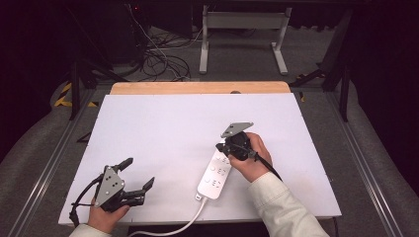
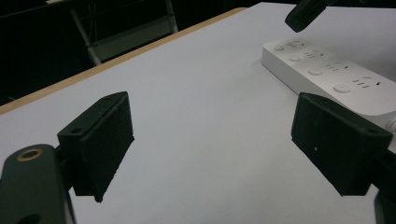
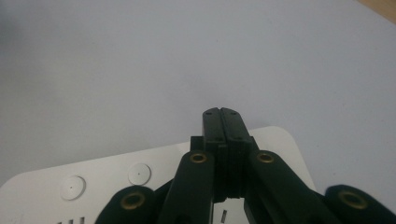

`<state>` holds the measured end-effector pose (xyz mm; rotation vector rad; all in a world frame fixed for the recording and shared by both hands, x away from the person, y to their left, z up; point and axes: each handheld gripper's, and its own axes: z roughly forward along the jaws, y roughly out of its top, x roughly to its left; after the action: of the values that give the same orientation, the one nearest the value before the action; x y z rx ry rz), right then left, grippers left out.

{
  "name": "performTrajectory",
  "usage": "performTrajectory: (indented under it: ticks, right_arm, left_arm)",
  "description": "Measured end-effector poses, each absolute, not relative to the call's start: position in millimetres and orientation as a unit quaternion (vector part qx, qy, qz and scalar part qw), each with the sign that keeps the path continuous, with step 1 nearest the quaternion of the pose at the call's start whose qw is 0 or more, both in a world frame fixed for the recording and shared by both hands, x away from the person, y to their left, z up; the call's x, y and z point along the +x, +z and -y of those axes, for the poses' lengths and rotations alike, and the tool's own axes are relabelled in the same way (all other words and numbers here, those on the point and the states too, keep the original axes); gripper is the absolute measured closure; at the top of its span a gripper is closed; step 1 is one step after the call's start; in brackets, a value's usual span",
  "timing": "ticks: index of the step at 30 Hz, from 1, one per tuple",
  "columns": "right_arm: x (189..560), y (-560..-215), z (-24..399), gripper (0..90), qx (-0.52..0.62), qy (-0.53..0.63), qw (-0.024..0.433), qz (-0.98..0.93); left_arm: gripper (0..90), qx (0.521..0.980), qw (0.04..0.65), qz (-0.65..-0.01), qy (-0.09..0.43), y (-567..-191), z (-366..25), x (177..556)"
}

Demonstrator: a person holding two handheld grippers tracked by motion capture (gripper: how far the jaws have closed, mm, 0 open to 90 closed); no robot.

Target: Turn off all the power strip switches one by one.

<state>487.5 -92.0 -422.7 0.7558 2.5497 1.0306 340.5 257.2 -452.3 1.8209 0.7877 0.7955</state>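
A white power strip [image 1: 213,175] with round buttons and several sockets lies on the white table, its white cable running off the near edge. My right gripper [image 1: 220,146] hovers over the strip's far end, jaws pressed together with nothing between them. In the right gripper view the shut tips [image 3: 222,114] sit above the strip's end [image 3: 116,175]. My left gripper [image 1: 139,172] rests at the near left, jaws wide apart and empty. In the left gripper view its pads [image 2: 109,140] frame bare table, with the strip [image 2: 327,70] off to the right.
The white table top [image 1: 163,128] has a wooden strip along its far edge [image 1: 197,88]. Beyond it stand a table frame [image 1: 242,34] and loose cables [image 1: 158,59] on the floor. Metal rails run along both sides.
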Motion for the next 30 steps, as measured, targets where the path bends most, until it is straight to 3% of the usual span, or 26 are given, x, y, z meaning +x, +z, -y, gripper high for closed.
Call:
performTrajectory:
  ticks: [30]
  right_arm:
    - [501.1,-443.9,85.9,90.0,0.257,0.316,0.102,-0.908]
  left_arm:
    - [13.7,0.747,0.480,-0.325,0.324,-453.0,-257.9,341.4]
